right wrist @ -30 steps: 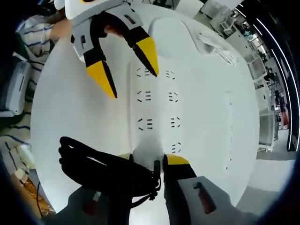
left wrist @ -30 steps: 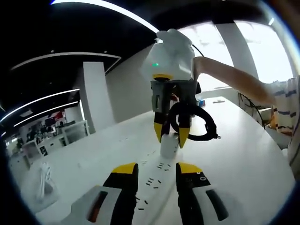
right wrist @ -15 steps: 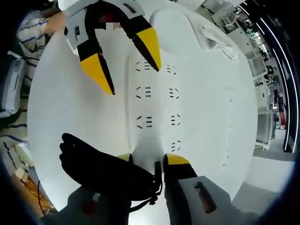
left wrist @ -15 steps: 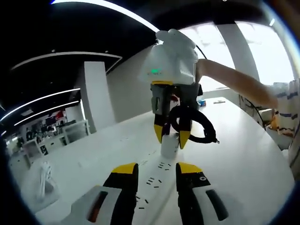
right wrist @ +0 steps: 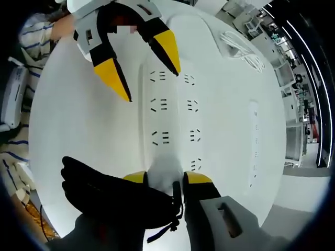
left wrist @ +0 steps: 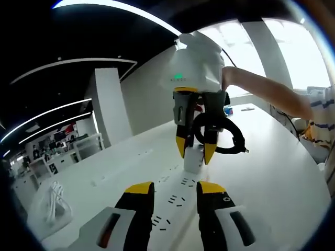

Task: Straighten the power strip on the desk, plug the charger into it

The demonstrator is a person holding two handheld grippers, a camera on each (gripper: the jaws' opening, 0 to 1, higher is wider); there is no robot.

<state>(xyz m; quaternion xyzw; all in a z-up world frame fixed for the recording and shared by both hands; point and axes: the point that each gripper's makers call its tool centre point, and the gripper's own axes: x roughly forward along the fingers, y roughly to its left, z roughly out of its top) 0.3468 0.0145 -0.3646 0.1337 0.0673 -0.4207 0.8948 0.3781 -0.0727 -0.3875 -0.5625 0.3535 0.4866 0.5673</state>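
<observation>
While the right gripper (right wrist: 163,178) has its jaws closed on the white charger (right wrist: 165,175), it holds it down against the near end of the white power strip (right wrist: 172,112), which lies flat on the white bench (right wrist: 73,125). The charger's coiled black cable (right wrist: 112,196) bunches beside those jaws. The left gripper (left wrist: 172,191) hovers over the strip's other end, jaws spread apart and holding nothing. A second strip (right wrist: 254,144) lies well apart.

Tabletop (right wrist: 78,130): white, glossy. Lying on it: white power strip (right wrist: 172,99), lengthwise; coiled white cable (right wrist: 242,48) near far edge; second white strip (right wrist: 253,144) alongside.
</observation>
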